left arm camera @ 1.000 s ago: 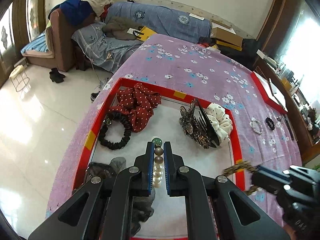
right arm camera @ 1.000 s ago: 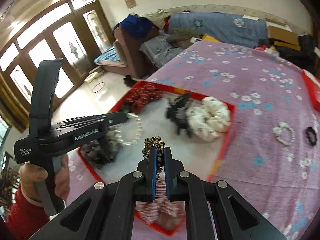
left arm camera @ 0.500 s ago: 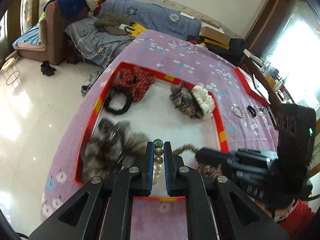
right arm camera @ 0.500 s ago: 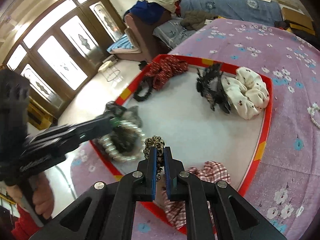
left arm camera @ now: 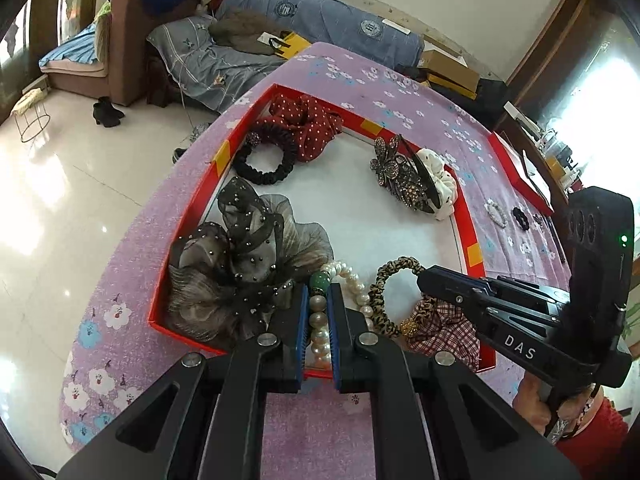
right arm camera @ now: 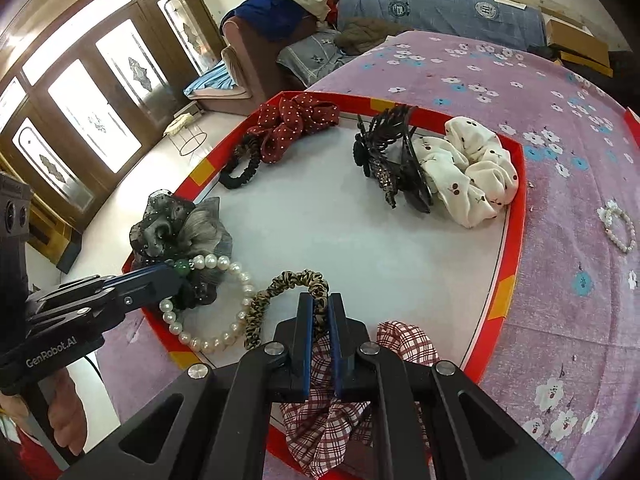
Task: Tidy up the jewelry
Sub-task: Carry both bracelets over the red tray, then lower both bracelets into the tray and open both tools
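Observation:
My left gripper (left arm camera: 319,292) is shut on a white pearl bracelet (left arm camera: 352,276) with a green bead. The bracelet hangs low over the near left corner of the red-rimmed tray (left arm camera: 464,216). My right gripper (right arm camera: 320,300) is shut on a leopard-print hair tie (right arm camera: 288,280), just right of the bracelet and low over the tray's white floor. In the right wrist view the left gripper (right arm camera: 172,274) comes in from the left with the pearl bracelet (right arm camera: 200,345) looped below it. Whether either piece touches the tray (right arm camera: 514,216) I cannot tell.
In the tray lie a grey mesh bow (left arm camera: 248,248), a red dotted scrunchie (left arm camera: 308,120), a black hair tie (left arm camera: 264,160), a rhinestone claw clip (left arm camera: 400,176), a white scrunchie (right arm camera: 472,172) and a plaid scrunchie (right arm camera: 320,420). A second pearl bracelet (right arm camera: 620,228) lies on the purple cloth.
Both grippers have sunk toward the near end of the tray, each still holding its piece. The bracelet and the hair tie now hang side by side, closer together.

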Tool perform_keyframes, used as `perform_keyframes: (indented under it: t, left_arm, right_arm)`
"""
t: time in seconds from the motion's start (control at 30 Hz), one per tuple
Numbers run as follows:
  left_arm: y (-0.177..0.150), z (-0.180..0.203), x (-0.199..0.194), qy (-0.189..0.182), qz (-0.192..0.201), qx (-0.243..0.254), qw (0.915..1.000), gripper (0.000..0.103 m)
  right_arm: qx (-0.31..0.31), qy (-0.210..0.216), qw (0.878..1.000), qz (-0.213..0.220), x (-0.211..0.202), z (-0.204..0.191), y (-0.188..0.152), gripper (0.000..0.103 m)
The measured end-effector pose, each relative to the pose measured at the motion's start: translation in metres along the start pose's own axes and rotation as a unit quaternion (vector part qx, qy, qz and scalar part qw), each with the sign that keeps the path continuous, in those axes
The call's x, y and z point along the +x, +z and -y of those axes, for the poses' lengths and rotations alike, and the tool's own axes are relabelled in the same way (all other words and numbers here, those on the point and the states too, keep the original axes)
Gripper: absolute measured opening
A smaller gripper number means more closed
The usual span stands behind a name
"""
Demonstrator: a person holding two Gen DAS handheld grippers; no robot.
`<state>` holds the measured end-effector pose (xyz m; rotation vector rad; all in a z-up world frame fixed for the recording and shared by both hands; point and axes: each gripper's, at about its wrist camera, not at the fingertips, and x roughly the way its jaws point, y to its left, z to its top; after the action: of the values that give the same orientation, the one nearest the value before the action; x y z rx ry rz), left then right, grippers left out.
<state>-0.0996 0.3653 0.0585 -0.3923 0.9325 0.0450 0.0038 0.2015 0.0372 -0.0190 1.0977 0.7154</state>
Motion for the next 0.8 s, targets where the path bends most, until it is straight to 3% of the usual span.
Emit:
perform_keyframes:
  t: [0.13,0.3,0.57,0.8]
  left_arm:
    - [-0.001,0.003,-0.01,0.013,0.012,0.002,0.9998,0.013]
    - [-0.005,0.009,-0.03,0.049,0.045,0.006,0.9978,0.04]
    - [-0.013,0.021,-0.053,0.108,0.073,0.019,0.9913,0.047]
    - [-0.025,0.045,-0.063,0.154,0.09,0.055,0.9824,0.052]
  right_arm:
    - [0.005,0.006,1.0,0.005,-0.004,0.001,0.0,0.012]
    - [0.005,0.011,1.0,0.012,-0.01,0.0,-0.004,0.028]
    - [-0.002,0.01,0.999,0.031,-0.03,0.003,-0.012,0.029]
    - [0.001,-0.007,0.999,0.043,-0.054,0.019,-0.03,0.038]
